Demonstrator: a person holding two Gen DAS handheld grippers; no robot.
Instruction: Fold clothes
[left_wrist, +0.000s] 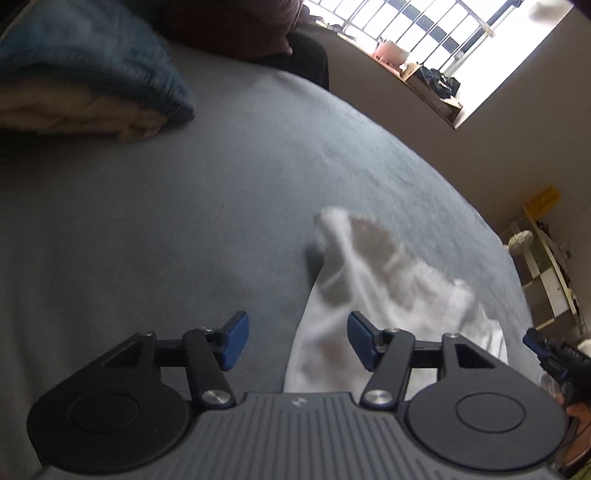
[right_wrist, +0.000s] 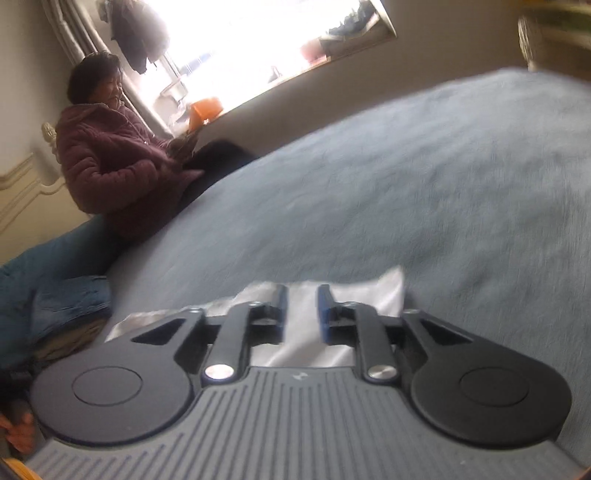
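A crumpled white garment lies on the grey-blue bed cover, right of centre in the left wrist view. My left gripper hangs over the cover with its blue pads wide apart. The garment's left edge runs under the right pad, and nothing is pinched. My right gripper's tip shows at the far right edge, beside the garment. In the right wrist view my right gripper stands narrowly open just above the white garment. The cloth shows through the gap and the pads do not press on it.
A blue blanket on a cream pillow lies at the cover's far left. A person in a maroon jacket sits at the bed's edge, with blue jeans piled nearby. A shelf stands past the bed's right side.
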